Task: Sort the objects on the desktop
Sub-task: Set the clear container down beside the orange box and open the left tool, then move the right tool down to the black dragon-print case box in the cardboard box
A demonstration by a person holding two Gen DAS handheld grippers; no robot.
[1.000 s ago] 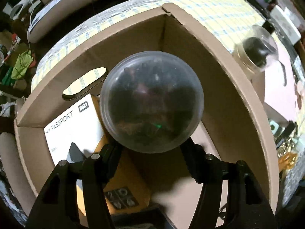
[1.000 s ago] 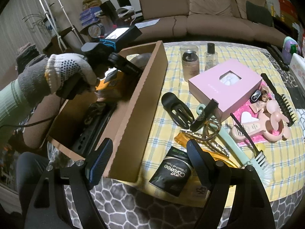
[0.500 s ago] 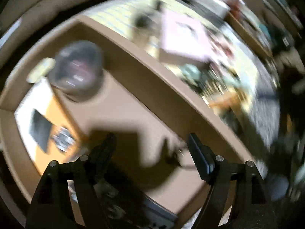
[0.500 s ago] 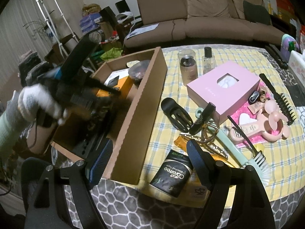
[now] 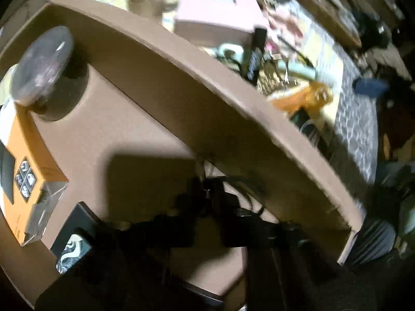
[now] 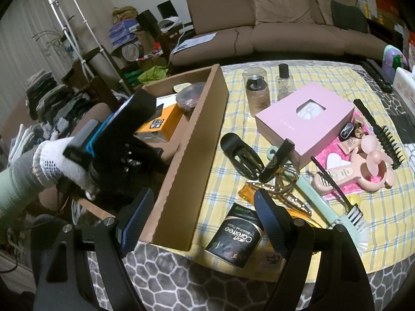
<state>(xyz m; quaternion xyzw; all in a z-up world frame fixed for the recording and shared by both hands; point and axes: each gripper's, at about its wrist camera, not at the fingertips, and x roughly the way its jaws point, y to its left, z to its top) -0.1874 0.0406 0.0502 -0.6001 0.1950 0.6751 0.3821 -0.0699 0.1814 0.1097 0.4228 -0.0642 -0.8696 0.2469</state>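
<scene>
The left-wrist view is smeared by blur. The left claw sits in deep shadow at the lower centre of the frame, its fingers too dark to separate, so I cannot tell how the jaws stand. In the upper left of that frame the clear round container lies inside the cardboard box, in its far corner, just beside the orange box; a black patterned item at lower left is cut off by shadow. In the right-wrist view the right claw is spread apart and empty at the bottom of the frame, above the black Carefree packet on the yellow checked surface. The gloved left hand at middle left hides part of the box's interior. The pink box sits right of centre.
</scene>
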